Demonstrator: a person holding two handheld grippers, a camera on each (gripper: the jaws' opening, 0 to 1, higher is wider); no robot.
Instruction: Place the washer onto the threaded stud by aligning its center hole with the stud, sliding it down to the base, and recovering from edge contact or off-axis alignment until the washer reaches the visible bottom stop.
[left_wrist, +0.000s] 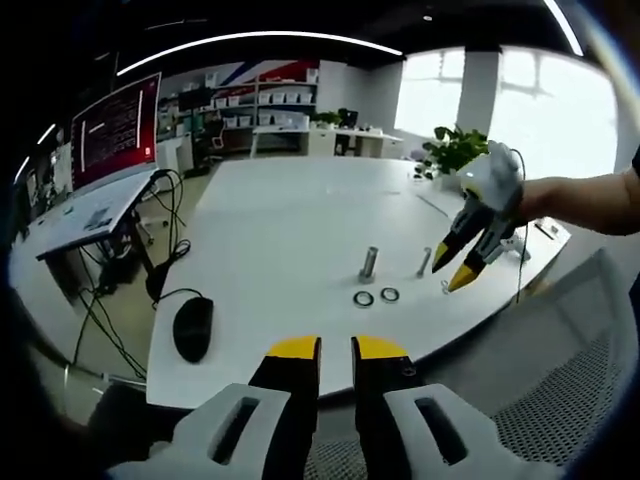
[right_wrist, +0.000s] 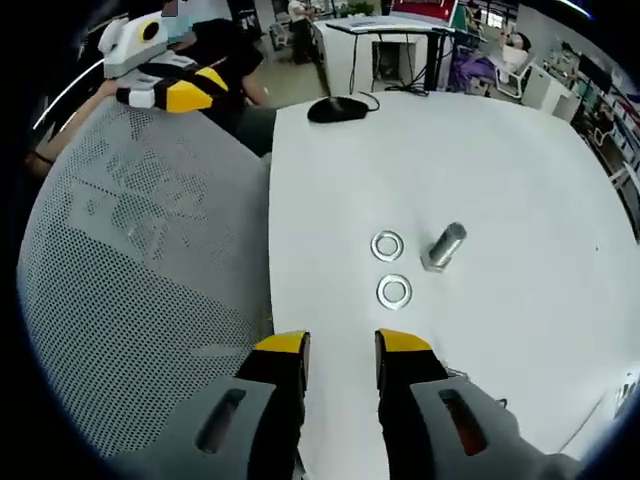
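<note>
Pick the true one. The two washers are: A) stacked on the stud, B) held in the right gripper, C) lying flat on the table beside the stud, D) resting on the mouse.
C: both washers lie flat on the white table next to the upright stud, and neither is on it.

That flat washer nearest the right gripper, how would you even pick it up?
Probably by its rim. The nearer washer lies flat on the table, so come down from above with the right gripper, jaws straddling the ring, away from the second washer and stud.
</note>
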